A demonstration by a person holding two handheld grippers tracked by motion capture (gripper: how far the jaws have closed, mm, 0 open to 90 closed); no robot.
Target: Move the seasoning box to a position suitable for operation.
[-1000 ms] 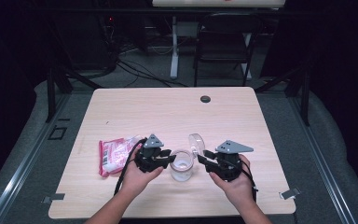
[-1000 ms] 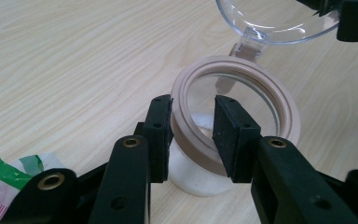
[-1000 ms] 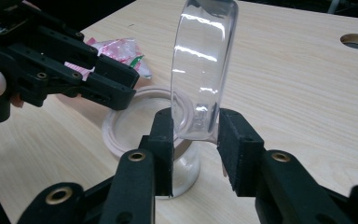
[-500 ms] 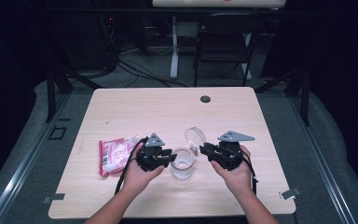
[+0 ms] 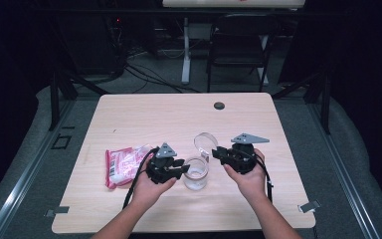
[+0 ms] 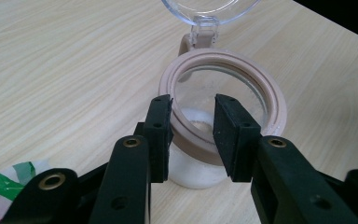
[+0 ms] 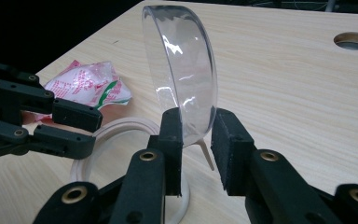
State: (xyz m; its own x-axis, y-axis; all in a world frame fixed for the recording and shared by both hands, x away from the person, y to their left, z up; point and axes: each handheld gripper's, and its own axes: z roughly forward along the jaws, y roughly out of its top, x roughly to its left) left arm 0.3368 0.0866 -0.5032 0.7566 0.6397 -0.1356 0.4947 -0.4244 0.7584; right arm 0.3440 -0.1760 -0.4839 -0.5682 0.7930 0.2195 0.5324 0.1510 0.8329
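A small clear jar [image 5: 196, 174] with a beige rim [image 6: 270, 93] stands near the table's front middle, white powder in its bottom. Its clear round lid [image 5: 206, 142] is swung up on its hinge and stands nearly upright. My left gripper [image 5: 183, 172] is shut on the jar's near rim, one jaw outside and one inside [image 6: 193, 126]. In the right gripper view, my right gripper [image 7: 198, 135] is shut on the lower edge of the lid [image 7: 182, 70]. It comes in from the jar's right [image 5: 216, 153].
A pink and white snack packet [image 5: 124, 164] lies just left of the left hand, also seen in the right gripper view [image 7: 91, 84]. A round cable hole [image 5: 219, 105] sits at the table's far middle. A chair [image 5: 238, 50] stands beyond the table.
The right gripper has risen and shifted slightly left with the lid, swinging it more upright. The left gripper and jar have stayed put.
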